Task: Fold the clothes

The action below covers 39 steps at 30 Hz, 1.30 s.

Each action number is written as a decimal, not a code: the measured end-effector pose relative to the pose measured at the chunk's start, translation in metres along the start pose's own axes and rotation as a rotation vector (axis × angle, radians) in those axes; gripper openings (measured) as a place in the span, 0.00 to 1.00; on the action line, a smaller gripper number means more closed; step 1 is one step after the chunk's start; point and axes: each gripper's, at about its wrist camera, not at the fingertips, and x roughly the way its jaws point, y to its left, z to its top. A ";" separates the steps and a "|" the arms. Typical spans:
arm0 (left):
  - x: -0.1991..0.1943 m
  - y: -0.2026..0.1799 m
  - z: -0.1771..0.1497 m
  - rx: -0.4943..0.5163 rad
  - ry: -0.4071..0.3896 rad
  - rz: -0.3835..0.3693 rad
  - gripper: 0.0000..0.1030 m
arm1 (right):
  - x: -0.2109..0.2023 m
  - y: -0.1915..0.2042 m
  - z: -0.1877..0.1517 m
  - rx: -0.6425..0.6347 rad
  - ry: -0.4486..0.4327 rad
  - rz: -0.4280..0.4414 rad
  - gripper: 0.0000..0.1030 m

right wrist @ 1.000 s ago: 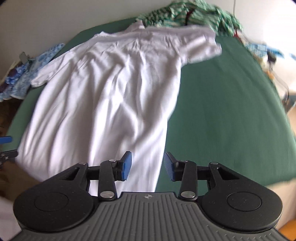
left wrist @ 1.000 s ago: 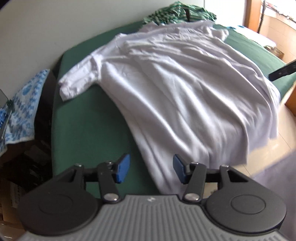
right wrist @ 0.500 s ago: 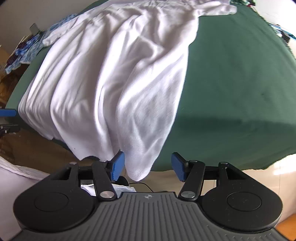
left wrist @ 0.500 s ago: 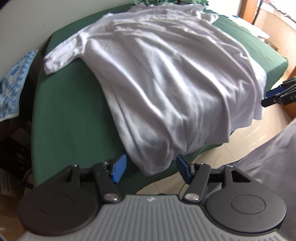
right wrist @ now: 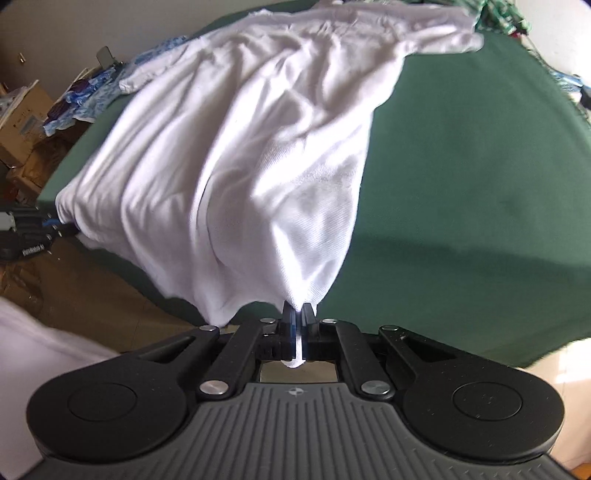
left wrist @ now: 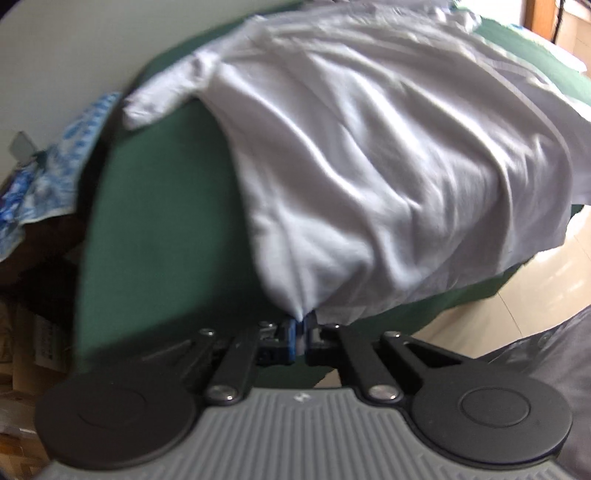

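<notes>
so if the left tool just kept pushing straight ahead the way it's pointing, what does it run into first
The left tool is shut on the hem corner of the white shirt, so it would probably press into the shirt's bunched fabric first, then the green covered surface underneath. Depth is hard to judge in this view.

Home bedroom: green-sheeted bed [right wrist: 461, 177], laundry.

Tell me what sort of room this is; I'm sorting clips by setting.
Probably a lived-in bedroom or spare room: a white shirt spread over a green-covered bed or table, cardboard boxes alongside, more clothes heaped behind.
</notes>
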 end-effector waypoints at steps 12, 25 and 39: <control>-0.008 0.005 -0.020 0.031 0.098 0.014 0.00 | 0.000 -0.025 -0.023 -0.012 0.163 -0.009 0.06; 0.010 0.027 -0.017 -0.014 0.103 -0.021 0.27 | 0.008 -0.047 0.011 0.106 -0.050 -0.073 0.45; 0.015 0.023 0.004 -0.020 0.069 -0.060 0.01 | -0.053 -0.050 0.003 0.131 -0.092 -0.141 0.00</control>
